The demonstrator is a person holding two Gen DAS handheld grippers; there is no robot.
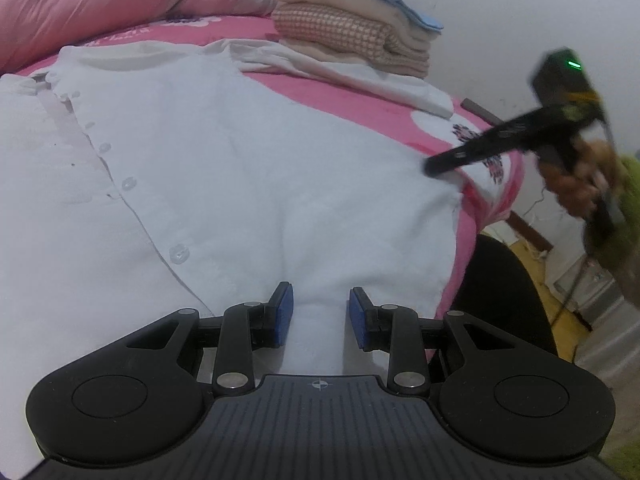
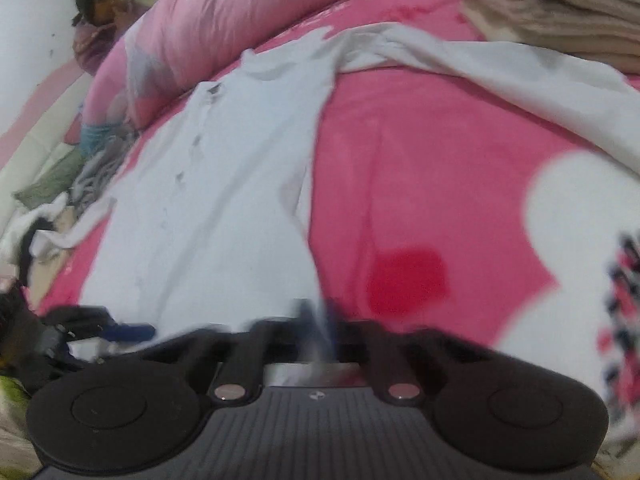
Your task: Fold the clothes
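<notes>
a: where does the white shirt (image 1: 240, 168) lie?

b: spread flat on the pink bed (image 2: 420, 184), button placket up, 1 sleeve (image 2: 500, 68) trailing off towards the stack of folded clothes (image 1: 352, 28) near the pillow (image 1: 100, 0)

a: and the grippers?

b: the left gripper (image 1: 320, 316) is partly open at the near hem, its blue pads (image 1: 283, 316) straddling a raised ridge of cloth without pinching it. the right gripper (image 2: 318, 320) is at the shirt's side edge; its tips look drawn close together over a sliver of white, but that view is smeared with motion, so i cannot tell whether it has a hold

a: how will the shirt handle?

b: i judge it thin, light and limp. it will sag and crease between 2 hold points and may slide on the bedcover. the hem corner and the side seam look like the best places to take hold, since seams give the pads something thicker to bite

a: what can't you make out?

b: the far sleeve end is cut off in the left wrist view, and the shirt's left side runs out of frame. the hem under both grippers is hidden by their own bodies. a loose pile of clothes (image 2: 68, 184) lies beyond the bed edge, too blurred to sort, and a person (image 2: 100, 12) sits far off in the corner
</notes>
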